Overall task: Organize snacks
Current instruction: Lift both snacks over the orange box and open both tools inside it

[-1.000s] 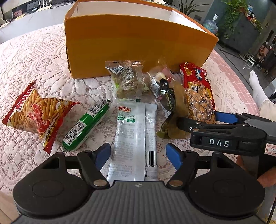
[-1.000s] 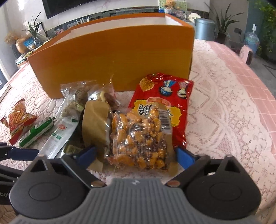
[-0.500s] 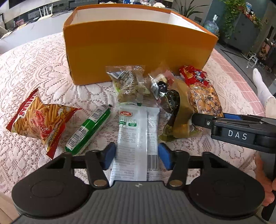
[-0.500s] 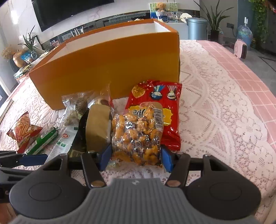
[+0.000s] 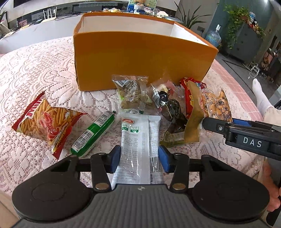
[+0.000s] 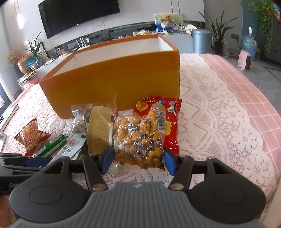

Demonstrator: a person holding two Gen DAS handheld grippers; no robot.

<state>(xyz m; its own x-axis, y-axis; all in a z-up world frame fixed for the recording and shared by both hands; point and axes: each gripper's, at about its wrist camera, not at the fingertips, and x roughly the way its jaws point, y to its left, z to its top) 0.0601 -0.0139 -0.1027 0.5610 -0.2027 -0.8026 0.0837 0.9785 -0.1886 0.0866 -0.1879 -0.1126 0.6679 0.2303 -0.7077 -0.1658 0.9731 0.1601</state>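
Both tools grip now, the left tool (image 5: 139, 158) having just closed on the white sachet (image 5: 140, 140) and the right tool (image 6: 137, 160) clamping the peanut bag (image 6: 138, 138), both before the orange box (image 5: 140, 57), so lift clear over its near wall.

A home living room: wall television (image 6: 79, 15), potted plants (image 6: 217, 33), lace-covered table (image 6: 219, 122).

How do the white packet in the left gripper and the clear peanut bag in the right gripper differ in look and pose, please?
The white packet is opaque, flat and long; the peanut bag is clear, lumpy and squat. The white packet lies on the lace cloth; the peanut bag looks raised, leaning over the red bag. Both sit clamped between blue pads.
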